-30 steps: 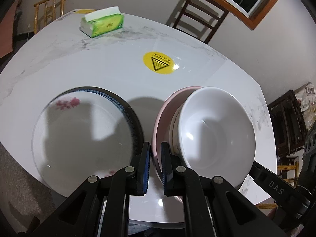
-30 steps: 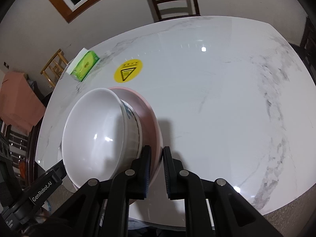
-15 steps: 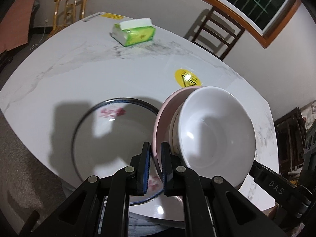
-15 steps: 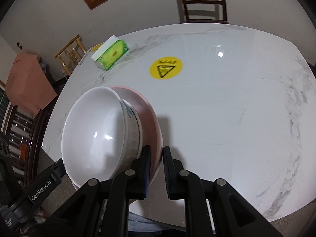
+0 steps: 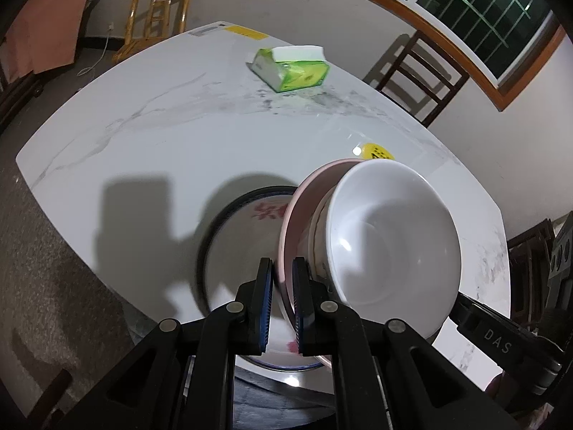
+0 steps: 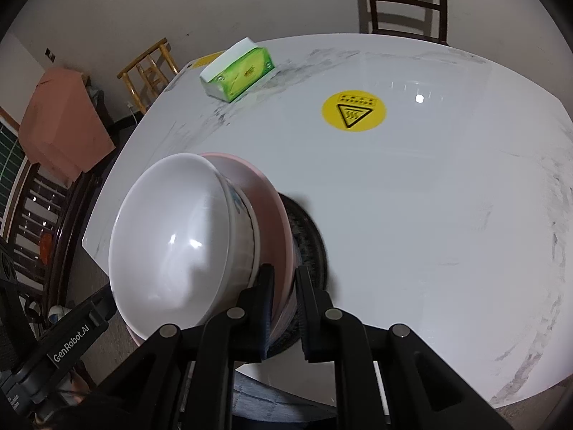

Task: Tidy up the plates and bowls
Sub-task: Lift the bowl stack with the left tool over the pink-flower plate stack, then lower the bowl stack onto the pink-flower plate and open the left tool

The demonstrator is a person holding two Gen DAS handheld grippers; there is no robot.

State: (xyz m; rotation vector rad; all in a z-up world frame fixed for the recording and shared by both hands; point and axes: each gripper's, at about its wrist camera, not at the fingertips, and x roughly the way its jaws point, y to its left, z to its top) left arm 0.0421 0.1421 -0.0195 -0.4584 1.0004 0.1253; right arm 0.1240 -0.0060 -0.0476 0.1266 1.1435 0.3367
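Pinching the pink plate (image 5: 300,208) from both sides: the left gripper (image 5: 283,304) and right gripper (image 6: 284,308) each have their jaws narrow, clamped on its rim. A white bowl (image 5: 390,243) sits in the plate, and the pair is up off the surface (image 5: 179,136), over a dark-rimmed floral plate (image 5: 243,222). Farther back there's a green tissue pack (image 5: 292,71) and a yellow warning sticker (image 6: 354,111).
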